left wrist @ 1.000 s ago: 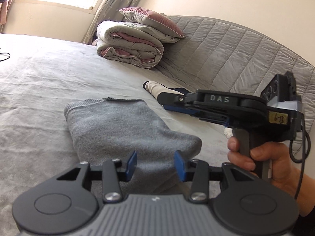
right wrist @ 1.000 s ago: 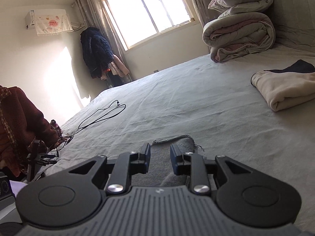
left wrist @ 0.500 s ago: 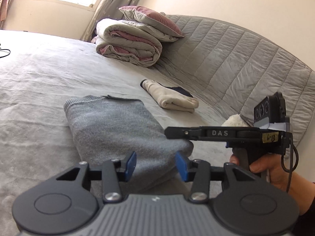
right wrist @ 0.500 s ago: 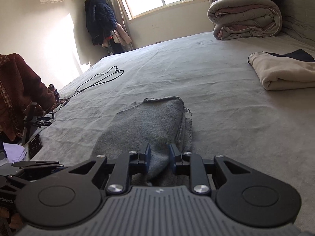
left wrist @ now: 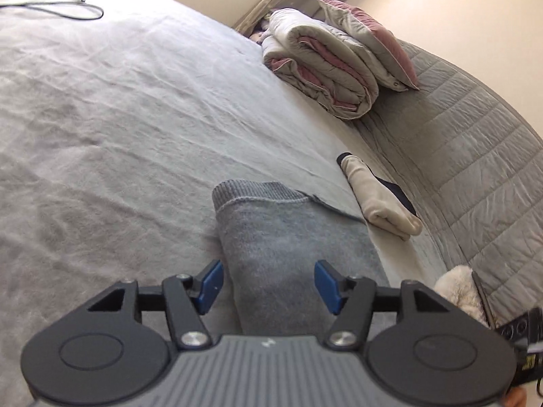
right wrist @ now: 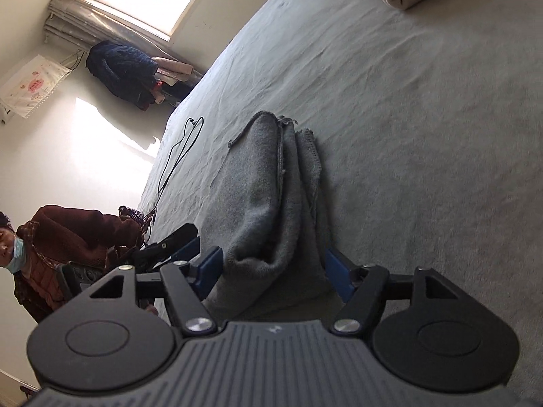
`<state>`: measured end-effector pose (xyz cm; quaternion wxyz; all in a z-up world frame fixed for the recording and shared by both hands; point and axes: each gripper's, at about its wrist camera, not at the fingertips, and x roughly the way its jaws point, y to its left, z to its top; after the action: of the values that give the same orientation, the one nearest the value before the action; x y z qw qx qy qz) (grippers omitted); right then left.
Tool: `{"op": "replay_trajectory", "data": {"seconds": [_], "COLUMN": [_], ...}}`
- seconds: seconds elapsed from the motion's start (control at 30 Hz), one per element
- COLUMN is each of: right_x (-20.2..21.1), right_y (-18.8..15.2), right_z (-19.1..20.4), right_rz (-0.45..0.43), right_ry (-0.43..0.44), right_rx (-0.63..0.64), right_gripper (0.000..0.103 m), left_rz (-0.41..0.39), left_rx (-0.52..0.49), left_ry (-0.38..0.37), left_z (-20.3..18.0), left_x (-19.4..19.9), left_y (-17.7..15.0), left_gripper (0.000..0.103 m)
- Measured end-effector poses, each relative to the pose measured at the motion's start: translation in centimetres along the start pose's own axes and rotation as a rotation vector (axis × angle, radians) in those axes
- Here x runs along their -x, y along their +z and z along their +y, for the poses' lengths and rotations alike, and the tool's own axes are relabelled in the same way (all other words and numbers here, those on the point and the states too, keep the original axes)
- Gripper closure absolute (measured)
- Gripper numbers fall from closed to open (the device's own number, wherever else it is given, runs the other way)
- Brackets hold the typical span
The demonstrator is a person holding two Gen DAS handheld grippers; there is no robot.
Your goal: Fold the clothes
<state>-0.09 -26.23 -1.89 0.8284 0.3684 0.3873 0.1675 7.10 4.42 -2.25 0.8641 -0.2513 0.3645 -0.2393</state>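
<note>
The folded grey sweater lies soft and floppy on the bed. Both tools, left and right, stand spread astride its near end. It probably wants gripping through all layers.

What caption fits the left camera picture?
Open left gripper over a folded grey sweater on the bed.

Left gripper spread wide over folded grey sweater on bed. Beige folded garment near headboard.
</note>
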Motion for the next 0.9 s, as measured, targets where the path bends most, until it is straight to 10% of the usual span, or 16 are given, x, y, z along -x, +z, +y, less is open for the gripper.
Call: {"op": "replay_trajectory", "data": {"seconds": [0.3, 0.43, 0.9], "right_x": [-1.6, -1.9, 3.7], "right_y": [-0.9, -0.7, 3.0], "right_z": [-0.7, -0.9, -1.6], "right_rz": [0.042, 0.034, -0.028], "right_ry": [0.001, 0.014, 0.136], "right_rx": [-0.079, -0.094, -0.146], "right_gripper": [0.037, 0.068, 0.081], "left_rz": [-0.014, -0.02, -0.12], "left_rx": [0.328, 0.36, 0.31], "left_ry": [-0.049, -0.034, 0.02], "left_z": [2.7, 2.3, -3.7], "left_x": [-6.0, -6.1, 1.8], "left_y": [1.5, 1.1, -0.8], "left_gripper": [0.053, 0.082, 0.087]}}
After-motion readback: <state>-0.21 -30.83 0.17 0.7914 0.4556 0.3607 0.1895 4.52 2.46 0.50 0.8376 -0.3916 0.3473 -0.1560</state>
